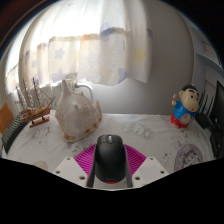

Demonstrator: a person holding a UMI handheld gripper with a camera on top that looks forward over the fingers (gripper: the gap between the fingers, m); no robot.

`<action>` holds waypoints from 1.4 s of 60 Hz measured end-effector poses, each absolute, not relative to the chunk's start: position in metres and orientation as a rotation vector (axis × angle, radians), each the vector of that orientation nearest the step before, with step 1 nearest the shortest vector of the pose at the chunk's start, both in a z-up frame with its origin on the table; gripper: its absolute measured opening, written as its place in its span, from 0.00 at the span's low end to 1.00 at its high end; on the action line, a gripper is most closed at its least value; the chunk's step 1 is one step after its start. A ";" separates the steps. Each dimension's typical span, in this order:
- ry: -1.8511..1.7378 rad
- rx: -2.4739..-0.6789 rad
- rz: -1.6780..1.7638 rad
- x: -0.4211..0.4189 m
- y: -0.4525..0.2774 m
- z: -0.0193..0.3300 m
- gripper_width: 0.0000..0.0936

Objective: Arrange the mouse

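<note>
- You have the mouse (pixel 109 157) between the two fingers of the claw (pixel 110 170), its body lying lengthwise along them with the scroll wheel toward the far end; the magenta pads (pixel 84 160) flank it on both sides and seem to press its flanks, so I judge the claw to be pinching the mouse, though the contact line itself is hard to make out.
- Whether the mouse rests on the worktop (pixel 150 130) or hangs just above it cannot be told from here; treat it as carried until you feel it seat.
- To do this step well, keep the mouse level and its long axis straight; lower it flat onto a bare patch of worktop; spread the fingers only once its underside bears fully, so it does not twist or skid.
- Beyond the fingers to the left stands a pale jug-like vessel (pixel 74 108); further left is a model ship (pixel 37 105); to the right stands a small cartoon figure (pixel 183 107); a curtain (pixel 100 45) hangs behind them.
- The vessel stands nearest the line ahead; steer clear of it; the ground between it and the figure looks the safest place to set down.
</note>
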State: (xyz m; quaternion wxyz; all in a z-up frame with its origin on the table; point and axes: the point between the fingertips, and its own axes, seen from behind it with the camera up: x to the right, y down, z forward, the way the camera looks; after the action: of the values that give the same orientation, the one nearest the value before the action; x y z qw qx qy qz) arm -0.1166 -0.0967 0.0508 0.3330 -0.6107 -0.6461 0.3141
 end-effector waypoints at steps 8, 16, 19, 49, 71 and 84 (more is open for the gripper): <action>-1.607 -1.589 0.884 -0.107 -0.041 0.134 0.47; -1.537 -1.604 0.869 -0.096 0.049 0.174 0.47; -1.520 -1.612 0.842 -0.091 0.087 0.171 0.47; -1.641 -1.774 0.700 -0.037 0.244 -0.010 0.58; -1.612 -1.840 0.722 0.046 0.207 0.163 0.91; -1.649 -1.788 0.701 0.117 0.170 0.209 0.91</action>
State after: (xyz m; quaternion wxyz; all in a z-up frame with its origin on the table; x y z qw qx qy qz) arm 0.1173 0.1705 0.2092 0.3004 -0.6735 -0.6215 0.2643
